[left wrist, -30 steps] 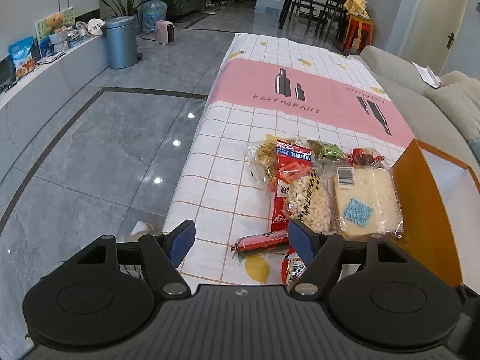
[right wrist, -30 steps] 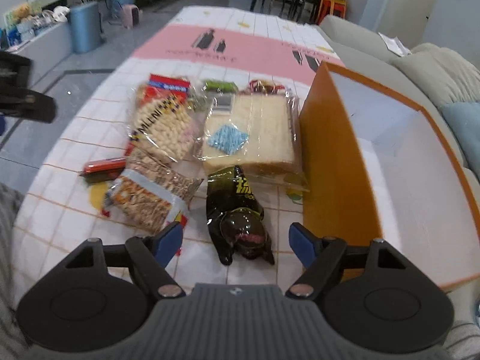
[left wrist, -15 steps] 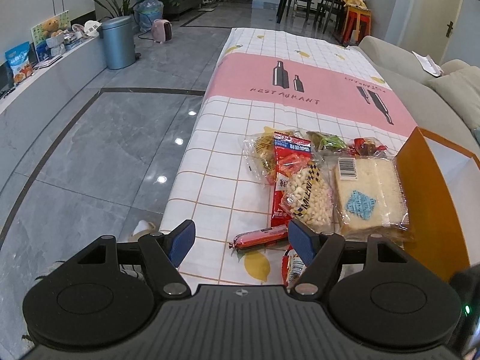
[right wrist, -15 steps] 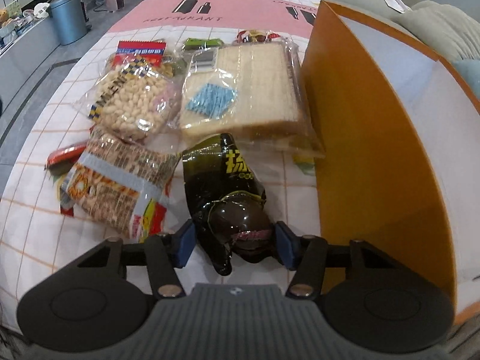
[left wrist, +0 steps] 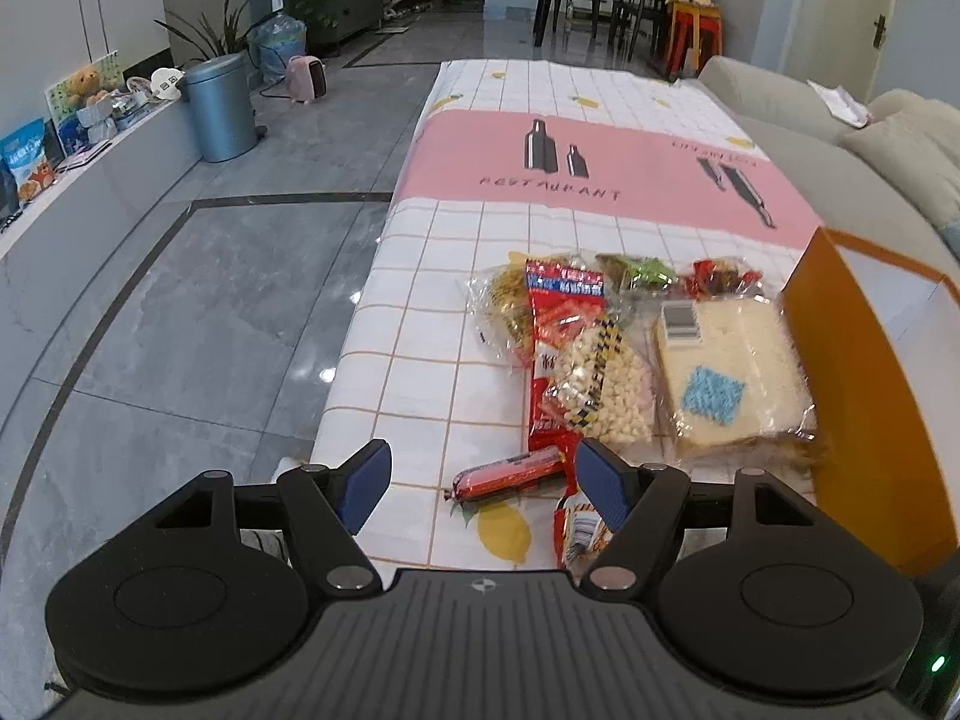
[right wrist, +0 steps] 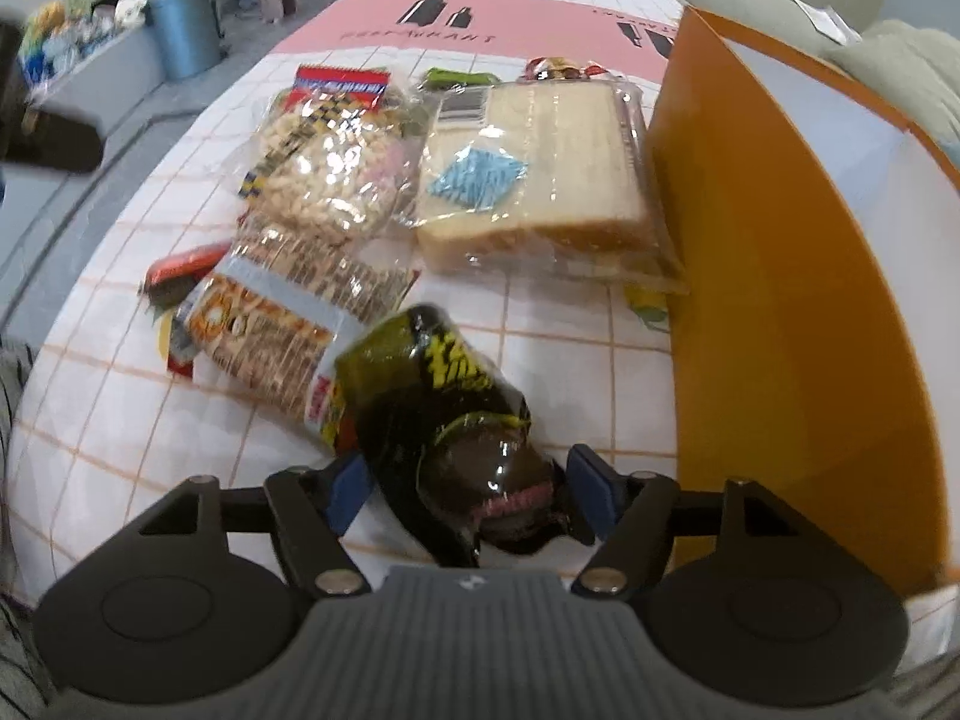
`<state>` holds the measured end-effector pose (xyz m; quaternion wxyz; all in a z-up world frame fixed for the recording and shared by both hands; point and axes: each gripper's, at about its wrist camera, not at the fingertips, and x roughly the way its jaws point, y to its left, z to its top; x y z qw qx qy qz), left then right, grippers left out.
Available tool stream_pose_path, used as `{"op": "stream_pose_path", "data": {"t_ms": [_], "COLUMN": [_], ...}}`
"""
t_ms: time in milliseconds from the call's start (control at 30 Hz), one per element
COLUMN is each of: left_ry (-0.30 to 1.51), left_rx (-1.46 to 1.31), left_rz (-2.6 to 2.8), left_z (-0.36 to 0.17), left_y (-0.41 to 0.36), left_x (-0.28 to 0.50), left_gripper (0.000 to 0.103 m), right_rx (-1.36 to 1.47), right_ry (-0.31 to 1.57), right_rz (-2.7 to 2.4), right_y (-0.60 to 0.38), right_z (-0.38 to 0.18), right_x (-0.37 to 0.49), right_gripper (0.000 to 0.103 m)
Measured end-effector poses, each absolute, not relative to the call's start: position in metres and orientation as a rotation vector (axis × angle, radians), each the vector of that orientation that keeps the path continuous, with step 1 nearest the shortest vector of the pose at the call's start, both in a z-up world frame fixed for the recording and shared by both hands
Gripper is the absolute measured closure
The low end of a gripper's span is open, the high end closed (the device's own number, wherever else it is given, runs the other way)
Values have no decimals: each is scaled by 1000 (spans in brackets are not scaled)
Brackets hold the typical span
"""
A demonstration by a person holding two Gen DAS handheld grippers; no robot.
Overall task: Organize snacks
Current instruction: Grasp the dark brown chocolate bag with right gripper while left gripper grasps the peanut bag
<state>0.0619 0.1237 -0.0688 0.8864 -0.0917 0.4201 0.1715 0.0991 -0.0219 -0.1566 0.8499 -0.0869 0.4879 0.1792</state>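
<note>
Since your right tool [right wrist: 462, 489] is clamped on the glossy dark snack pouch [right wrist: 444, 414] just beside the orange box [right wrist: 780, 300], treat it as light, soft and slippery: keep gripping the bulging end.

Glossy dark plastic pouch [right wrist: 447, 414]; matt, probably cardboard, orange box [right wrist: 774, 300]; smooth printed tablecloth [left wrist: 432, 360]

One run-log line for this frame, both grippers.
right hand-held gripper: shut on dark snack packet, lifted | left hand-held gripper: open, empty, above sausage stick | orange box: open, right of pile
</note>
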Motion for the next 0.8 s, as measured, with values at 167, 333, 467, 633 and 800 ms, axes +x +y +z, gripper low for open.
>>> {"op": "stream_pose_path", "data": {"t_ms": [167,333,467,633,800], "left_ry": [885,893,931,968,984], "left_rx": [-186,-188,-197,-173,-107], "left_rz": [347,335,324,293,172], "left_z": [-72,-75,-83,-95,-103], "left_y": [121,122,120,111,90], "left_x": [64,67,74,83,92], "left_gripper": [20,20,20,20,17], "right_rx": [-179,-187,-224,-218,-228], "right_ry": [988,990,987,1023,993], "right_rz": [386,393,420,433,445], "right_y": [-23,-29,-32,-35,-36], "right_z": [-159,-156,-153,-156,-158], "right_x": [102,99,89,82,78], "right_gripper": [41,43,43,42,42]}}
